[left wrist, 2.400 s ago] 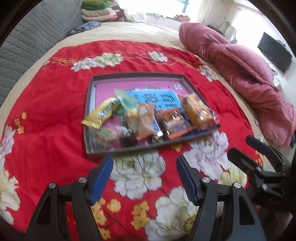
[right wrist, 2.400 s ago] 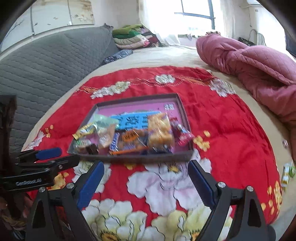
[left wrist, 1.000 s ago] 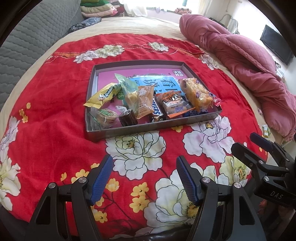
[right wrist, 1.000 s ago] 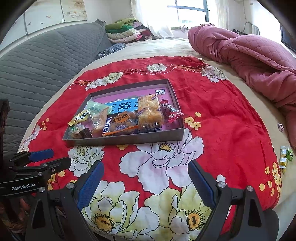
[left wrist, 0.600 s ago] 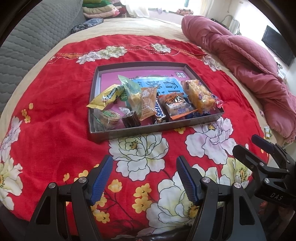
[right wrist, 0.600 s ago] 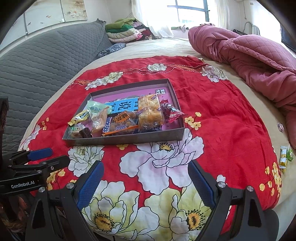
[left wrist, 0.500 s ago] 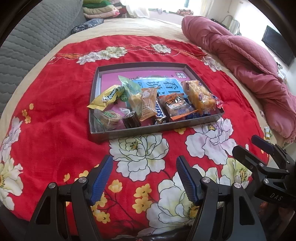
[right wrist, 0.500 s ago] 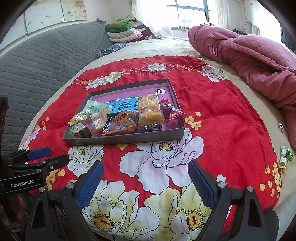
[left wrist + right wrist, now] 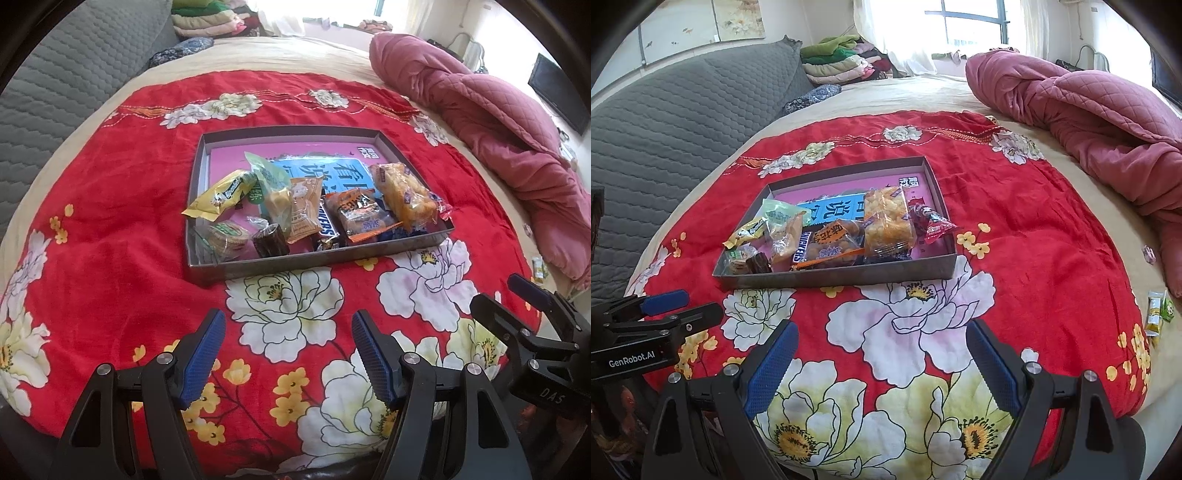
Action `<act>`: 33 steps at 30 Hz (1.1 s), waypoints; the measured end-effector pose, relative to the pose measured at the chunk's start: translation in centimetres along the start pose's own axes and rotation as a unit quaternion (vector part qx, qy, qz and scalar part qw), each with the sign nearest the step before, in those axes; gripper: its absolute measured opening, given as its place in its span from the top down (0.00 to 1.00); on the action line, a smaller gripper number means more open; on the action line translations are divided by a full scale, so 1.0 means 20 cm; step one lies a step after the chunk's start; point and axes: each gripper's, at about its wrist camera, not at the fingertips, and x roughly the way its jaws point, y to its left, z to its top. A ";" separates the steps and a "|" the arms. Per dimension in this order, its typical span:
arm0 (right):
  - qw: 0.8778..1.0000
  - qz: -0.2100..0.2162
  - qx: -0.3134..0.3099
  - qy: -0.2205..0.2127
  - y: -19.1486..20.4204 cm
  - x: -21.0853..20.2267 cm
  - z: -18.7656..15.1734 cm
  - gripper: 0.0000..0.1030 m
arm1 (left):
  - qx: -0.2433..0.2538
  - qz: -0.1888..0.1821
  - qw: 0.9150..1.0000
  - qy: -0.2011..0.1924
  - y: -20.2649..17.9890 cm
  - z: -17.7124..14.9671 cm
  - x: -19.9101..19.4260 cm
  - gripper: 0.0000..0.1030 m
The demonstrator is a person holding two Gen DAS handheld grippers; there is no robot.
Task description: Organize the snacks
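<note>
snacks (image 9: pixel 314 206) piled in the tray (image 9: pixel 295 264) on a red blanket (image 9: pixel 110 206), left gripper (image 9: pixel 288 343) and right gripper (image 9: pixel 882 350) both spread wide, holding nothing

Home bedroom, bed (image 9: pixel 923 92) with red floral blanket (image 9: pixel 1015 229), pink quilt (image 9: pixel 1089 110), folded clothes (image 9: pixel 838 61)

Daylight pours in from the window (image 9: pixel 971 26) at the far end, blown out to white. The red blanket (image 9: pixel 110 184) is evenly lit, shadows soft. Both views are sharp centrally, bending strongly toward dark, vignetted corners; snack wrappers (image 9: pixel 886 221) show slight glare.
</note>
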 end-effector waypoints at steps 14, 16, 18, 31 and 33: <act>1.000 -0.001 0.001 0.000 -0.01 0.00 0.00 0.11 | 0.001 -0.004 1.000 0.005 -0.02 -0.01 0.00 0.30; 1.000 -0.001 0.000 0.000 0.00 0.00 0.00 0.11 | 0.000 -0.003 1.000 0.004 -0.02 -0.01 0.00 0.30; 1.000 -0.001 0.000 0.000 0.00 0.00 0.00 0.11 | -0.002 -0.004 1.000 0.004 -0.01 -0.01 0.01 0.30; 1.000 -0.004 -0.004 0.000 -0.01 -0.01 0.00 0.11 | -0.001 0.000 1.000 0.012 -0.02 -0.01 0.03 0.30; 1.000 -0.004 -0.005 -0.001 0.00 -0.01 0.00 0.11 | -0.003 0.004 1.000 0.013 -0.01 -0.01 0.03 0.30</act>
